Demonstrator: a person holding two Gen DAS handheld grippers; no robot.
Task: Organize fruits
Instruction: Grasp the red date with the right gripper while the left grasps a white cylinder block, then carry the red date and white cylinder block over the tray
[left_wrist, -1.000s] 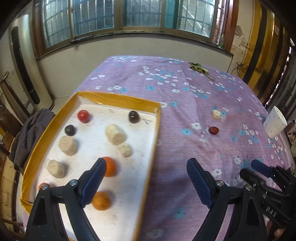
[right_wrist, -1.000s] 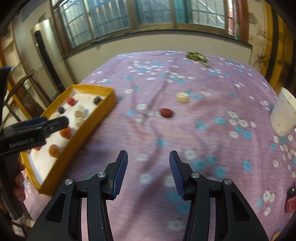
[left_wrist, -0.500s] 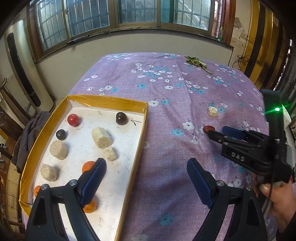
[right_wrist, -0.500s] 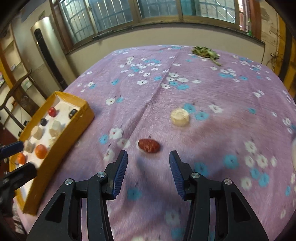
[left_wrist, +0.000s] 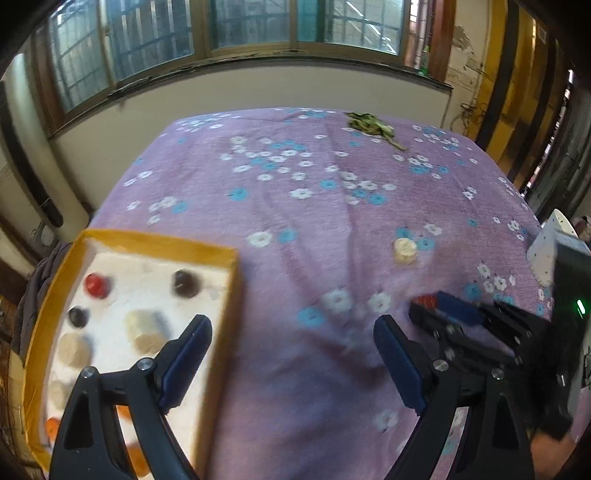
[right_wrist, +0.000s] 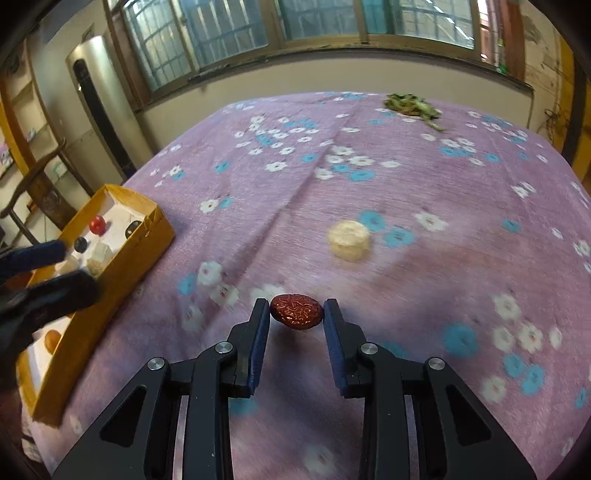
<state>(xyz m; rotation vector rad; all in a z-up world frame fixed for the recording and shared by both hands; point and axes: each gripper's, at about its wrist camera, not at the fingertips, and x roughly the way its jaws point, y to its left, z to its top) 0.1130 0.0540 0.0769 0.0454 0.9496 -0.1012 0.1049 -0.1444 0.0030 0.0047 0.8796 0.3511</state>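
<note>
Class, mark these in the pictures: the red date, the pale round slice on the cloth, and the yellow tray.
red date (right_wrist: 296, 311), right wrist view, wrinkled middle.
pale round slice (right_wrist: 349, 239), right wrist view, top face.
yellow tray (right_wrist: 150, 242), right wrist view, outer side wall.

On the desk (right_wrist: 369, 177): tray (right_wrist: 122, 266) at left edge, holding several fruits and pale chunks; dried date (right_wrist: 296, 311) near centre, between the right gripper (right_wrist: 296, 321) jaws; round slice (right_wrist: 349, 240) just behind it to the right; leafy sprig (right_wrist: 412, 105) at far edge; possibly a cup (left_wrist: 546, 251) at far right.
</note>
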